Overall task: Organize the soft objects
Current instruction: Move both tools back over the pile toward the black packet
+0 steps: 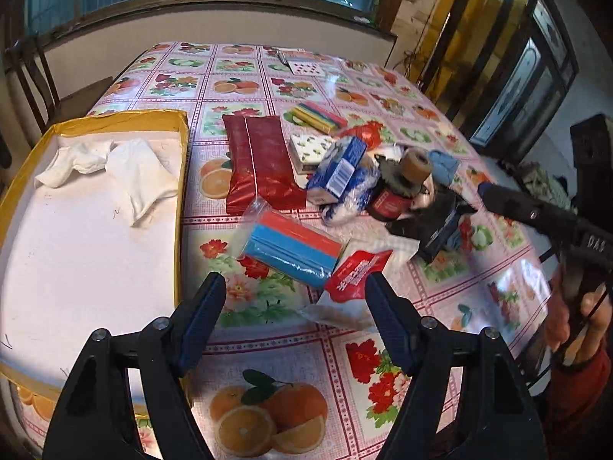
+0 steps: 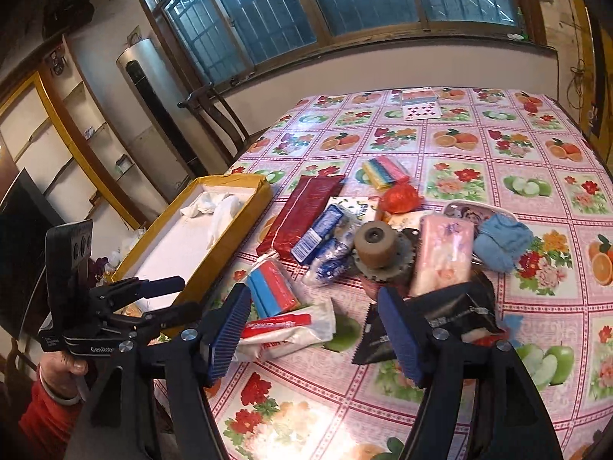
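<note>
Sorting is under way: two white cloths (image 1: 115,168) already lie in the yellow-rimmed box (image 1: 180,176) at the tabletop's (image 1: 306,364) left edge. Both the left gripper (image 1: 295,322) and right gripper (image 2: 314,329) hover with jaws released, empty. Next, likely, the blue cloth (image 2: 502,241) beside the central clutter needs pinching and carrying to the box.

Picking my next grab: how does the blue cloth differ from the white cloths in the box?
The blue cloth is bunched into a ball; the white cloths lie spread and flatter. The blue cloth sits on the tablecloth beside the clutter pile; the white cloths are already inside the yellow-rimmed box. Both look soft and crumpled.
</note>
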Demonstrator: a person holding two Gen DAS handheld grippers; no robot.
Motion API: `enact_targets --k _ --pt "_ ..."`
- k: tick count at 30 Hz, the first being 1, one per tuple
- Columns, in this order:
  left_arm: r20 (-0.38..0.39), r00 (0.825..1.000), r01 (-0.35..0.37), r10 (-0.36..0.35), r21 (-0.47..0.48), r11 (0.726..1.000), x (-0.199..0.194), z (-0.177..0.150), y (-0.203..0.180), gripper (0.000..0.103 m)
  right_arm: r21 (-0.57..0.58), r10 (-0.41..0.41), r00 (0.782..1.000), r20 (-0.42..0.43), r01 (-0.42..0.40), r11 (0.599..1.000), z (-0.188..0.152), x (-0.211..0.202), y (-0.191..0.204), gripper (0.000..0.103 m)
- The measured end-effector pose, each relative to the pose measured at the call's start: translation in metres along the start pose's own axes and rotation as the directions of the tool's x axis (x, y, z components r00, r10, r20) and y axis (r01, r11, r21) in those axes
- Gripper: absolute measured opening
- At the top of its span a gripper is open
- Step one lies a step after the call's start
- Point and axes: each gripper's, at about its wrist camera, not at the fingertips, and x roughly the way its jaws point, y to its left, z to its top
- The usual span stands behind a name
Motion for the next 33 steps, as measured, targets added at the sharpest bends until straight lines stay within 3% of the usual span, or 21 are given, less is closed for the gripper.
enact_targets --k 3,6,10,13,21,26,33 --pt "-0.037 0.998 0.047 -0.045 0.071 0.996 0.007 -0.001 -0.018 0.075 0.014 -0.008 1.000 0.004 0.008 1.000 -0.006 -0.006 -0.015 0.071" --pt "-0.094 0.995 0.047 -0.039 0.090 0.995 0.013 -0.001 -0.027 0.075 0.042 -0.013 1.000 -0.008 0.013 0.999 -0.012 -0.008 -0.028 0.071" --pt "-0.085 0.994 -0.069 0.075 0.073 0.995 0.017 0.006 -0.027 0.075 0.067 -0.026 0.999 -0.034 0.028 0.997 -0.017 -0.004 -0.043 0.071" --pt "-0.150 0.978 -0.140 0.145 0.048 0.989 0.033 0.011 -0.029 0.075 0.125 0.003 0.998 -0.062 0.004 0.992 -0.019 0.000 -0.057 0.071" --pt "-0.117 0.984 -0.129 0.131 0.028 0.991 0.052 0.020 -0.044 0.075 0.282 -0.046 0.993 -0.110 0.075 0.956 -0.016 0.012 -0.099 0.071" --pt "-0.152 0.980 -0.127 0.132 0.037 0.991 0.068 0.017 -0.047 0.075 0.271 -0.071 0.985 -0.158 0.112 0.956 -0.009 0.032 -0.110 0.073" --pt "-0.159 0.983 -0.086 0.087 0.019 0.996 0.068 0.014 -0.054 0.075 0.304 -0.075 0.985 -0.158 0.121 0.945 -0.001 0.037 -0.126 0.076"
